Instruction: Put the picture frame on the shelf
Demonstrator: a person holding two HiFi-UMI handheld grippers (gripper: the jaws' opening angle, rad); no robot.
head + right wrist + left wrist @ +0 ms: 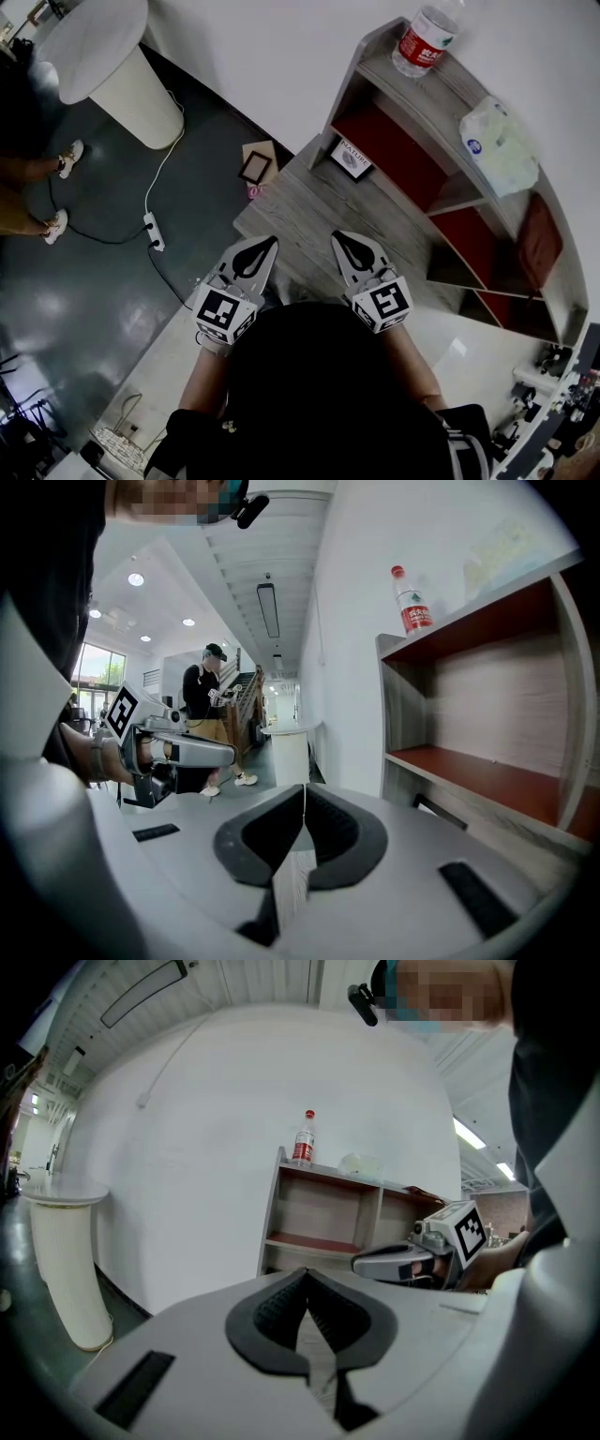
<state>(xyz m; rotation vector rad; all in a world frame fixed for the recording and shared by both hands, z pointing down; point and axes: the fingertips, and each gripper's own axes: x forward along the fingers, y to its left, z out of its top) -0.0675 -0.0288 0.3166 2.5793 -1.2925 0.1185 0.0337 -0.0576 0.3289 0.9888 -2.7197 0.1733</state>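
Shelf (441,103), grey wood with red-brown compartment floors, stands at the right against the white wall. Its far right end runs out of the head view. A grey wood-grain top (309,216) lies in front of it.

White round pedestal (103,56) upper left on dark floor, its top partly cropped.

The person's head, a dark mass low in the head view, hides the wrists and the near edge of the wood top. Both forearms reach forward from under it, side by side.

Left gripper (262,248) is held over the near part of the wood top and points slightly down. Its jaws are pressed together with nothing between them, as its own view confirms. Right gripper (345,244) is level with it and apart from it, in the same pose. Its pads meet along a thin line and it is empty. Each shows in the other's view, pointing toward the shelf.

Picture frame (351,157), dark border and white mat, sits at the far end of the wood top beside the shelf's end wall. It is well ahead of both grippers. Whether it leans on the shelf, cannot tell.

A small dark frame (255,167) lies on a tan board on the floor.

Wipes pack (497,141) and water bottle (427,37) are on the shelf top, the bottle's cap cut off by the edge.

Power strip (153,231) with cord is on the floor. A bystander's shoes (67,157) are at the left edge.
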